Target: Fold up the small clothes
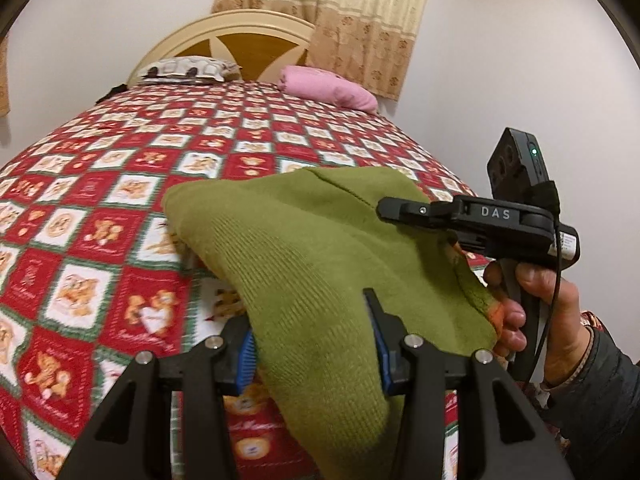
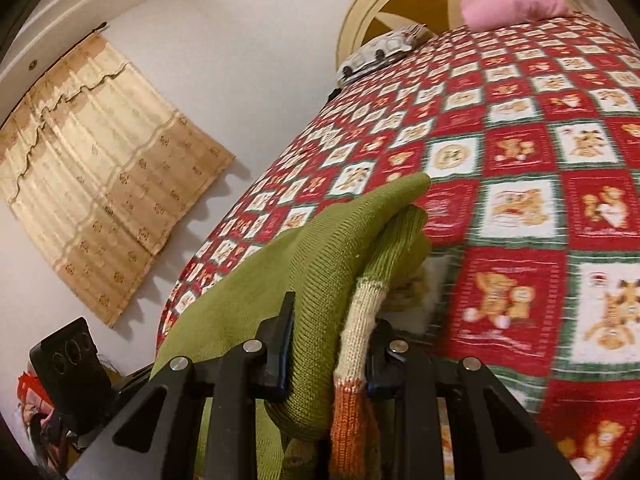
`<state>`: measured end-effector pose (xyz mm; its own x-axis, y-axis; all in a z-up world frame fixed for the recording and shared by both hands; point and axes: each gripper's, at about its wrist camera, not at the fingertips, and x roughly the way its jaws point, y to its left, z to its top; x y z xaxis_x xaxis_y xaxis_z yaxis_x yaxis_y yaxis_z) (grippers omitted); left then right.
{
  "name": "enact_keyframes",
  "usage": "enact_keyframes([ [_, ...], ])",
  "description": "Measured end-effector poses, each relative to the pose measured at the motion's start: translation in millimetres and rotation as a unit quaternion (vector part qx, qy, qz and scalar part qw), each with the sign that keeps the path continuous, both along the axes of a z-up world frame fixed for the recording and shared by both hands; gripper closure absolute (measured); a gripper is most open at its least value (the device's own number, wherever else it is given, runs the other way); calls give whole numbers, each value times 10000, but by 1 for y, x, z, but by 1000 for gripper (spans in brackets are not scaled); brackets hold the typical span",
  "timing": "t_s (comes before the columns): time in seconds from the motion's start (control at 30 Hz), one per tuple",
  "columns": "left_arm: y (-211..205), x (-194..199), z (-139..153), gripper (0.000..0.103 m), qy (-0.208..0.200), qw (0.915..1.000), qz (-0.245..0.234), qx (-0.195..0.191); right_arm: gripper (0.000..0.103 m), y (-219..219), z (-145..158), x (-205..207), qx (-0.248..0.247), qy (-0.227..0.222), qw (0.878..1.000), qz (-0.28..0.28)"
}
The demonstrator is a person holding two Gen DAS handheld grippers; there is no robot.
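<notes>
The green knit (image 1: 304, 248) is held above the bed (image 1: 120, 184) by both grippers' (image 1: 314, 344) (image 2: 330, 350) closed fingers, likely for folding.

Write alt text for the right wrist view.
The right gripper is shut on an olive-green knitted garment with a cream-and-orange striped cuff, held above a red-and-white teddy-bear patterned bedspread. A pink pillow lies at the headboard.
</notes>
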<state>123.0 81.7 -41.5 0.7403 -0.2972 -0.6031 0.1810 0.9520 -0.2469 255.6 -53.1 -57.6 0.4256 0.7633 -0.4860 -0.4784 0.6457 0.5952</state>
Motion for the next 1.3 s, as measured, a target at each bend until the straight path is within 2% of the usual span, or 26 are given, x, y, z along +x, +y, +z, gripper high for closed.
enact_keyframes([
  [0.53, 56, -33, -2, 55, -176, 9980, 610, -17, 76, 79, -1, -5, -17, -58, 9974, 722],
  [0.67, 61, -42, -5, 55, -187, 9974, 694, 103, 76, 93, -8, -8, -94, -60, 9961, 881],
  [1.0, 71, -52, -37, 55, 129, 9970, 759, 39, 76, 103, -26, -5, -184, 188, 9945, 1016],
  [1.3, 72, -53, -48, 49, 229, 9965, 803, -2, 76, 98, -41, -1, -296, 297, 9955, 844],
])
